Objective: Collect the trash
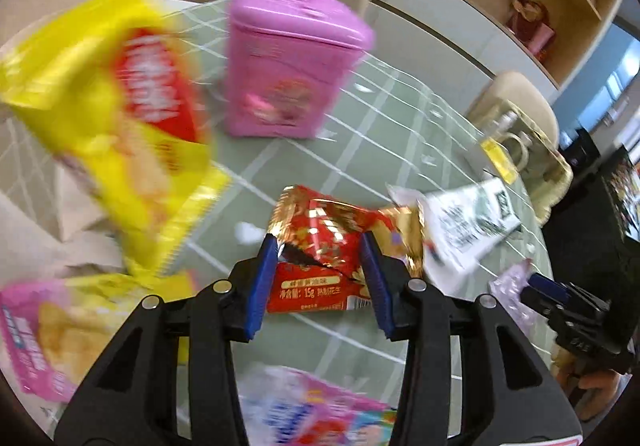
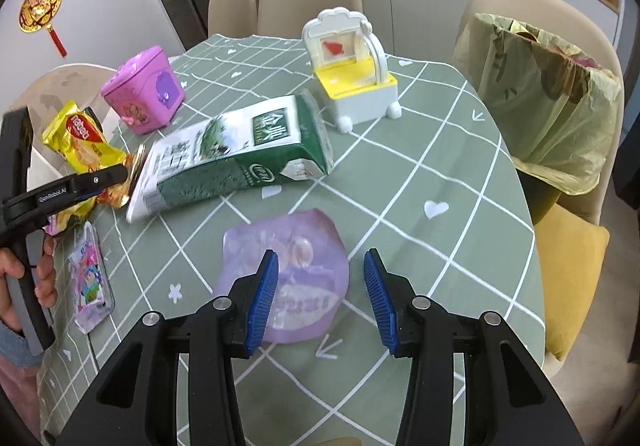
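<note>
Pink scrap [image 2: 588, 61] inside lined bin [image 2: 560, 149]

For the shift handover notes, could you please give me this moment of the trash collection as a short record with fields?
surface: round table with green checked cloth
left gripper: jaws apart, red and gold snack packet between the pads; contact unclear
right gripper: open over the purple wrapper, not gripping it
other trash: milk carton lying on its side; yellow snack bag; small pink wrapper
not trash: pink tin, toy chair
bin: lined with a yellow-green bag, beside the table's right edge
</note>
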A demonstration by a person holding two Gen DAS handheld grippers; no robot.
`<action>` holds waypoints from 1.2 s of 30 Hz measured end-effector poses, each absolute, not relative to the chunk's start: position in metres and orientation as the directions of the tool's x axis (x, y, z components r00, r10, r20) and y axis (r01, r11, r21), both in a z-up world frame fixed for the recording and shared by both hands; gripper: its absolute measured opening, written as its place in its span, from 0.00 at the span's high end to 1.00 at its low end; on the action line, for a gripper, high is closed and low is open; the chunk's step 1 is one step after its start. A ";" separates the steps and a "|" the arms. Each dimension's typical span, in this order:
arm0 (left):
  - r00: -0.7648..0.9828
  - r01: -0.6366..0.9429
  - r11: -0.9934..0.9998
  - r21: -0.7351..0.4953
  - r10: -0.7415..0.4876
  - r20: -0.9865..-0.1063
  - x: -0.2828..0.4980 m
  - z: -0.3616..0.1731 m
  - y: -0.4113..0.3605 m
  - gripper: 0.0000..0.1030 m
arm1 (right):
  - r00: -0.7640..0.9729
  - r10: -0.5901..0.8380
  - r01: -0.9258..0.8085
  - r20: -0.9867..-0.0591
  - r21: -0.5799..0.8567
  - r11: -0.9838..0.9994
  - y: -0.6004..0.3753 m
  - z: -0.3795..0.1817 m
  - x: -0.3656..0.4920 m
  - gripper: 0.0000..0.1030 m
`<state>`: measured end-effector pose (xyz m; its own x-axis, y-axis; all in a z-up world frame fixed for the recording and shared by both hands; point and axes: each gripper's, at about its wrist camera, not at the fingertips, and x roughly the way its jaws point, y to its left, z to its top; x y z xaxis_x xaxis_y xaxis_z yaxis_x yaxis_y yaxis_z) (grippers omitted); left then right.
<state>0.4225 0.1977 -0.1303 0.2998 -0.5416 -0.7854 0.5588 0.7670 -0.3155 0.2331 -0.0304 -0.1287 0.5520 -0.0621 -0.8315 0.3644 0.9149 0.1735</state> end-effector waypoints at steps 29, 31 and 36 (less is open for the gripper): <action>0.254 0.608 0.713 -0.349 -0.591 -0.766 0.391 -0.109 0.191 0.61 | 0.510 -0.159 0.400 -0.846 0.070 0.914 -0.040 -0.128 0.218 0.92; 0.259 0.606 0.719 -0.340 -0.583 -0.770 0.392 -0.108 0.193 0.61 | 0.506 -0.165 0.412 -0.847 0.069 0.909 -0.041 -0.129 0.217 0.93; 0.284 0.586 0.747 -0.314 -0.553 -0.784 0.393 -0.107 0.200 0.61 | 0.510 -0.171 0.435 -0.843 0.081 0.897 -0.046 -0.129 0.215 0.92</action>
<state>0.3926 0.1999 -0.1074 0.2839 -0.5527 -0.7835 0.5863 0.7467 -0.3142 0.2149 -0.0463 -0.1293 0.5100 -0.1712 -0.8430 0.4349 0.8968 0.0810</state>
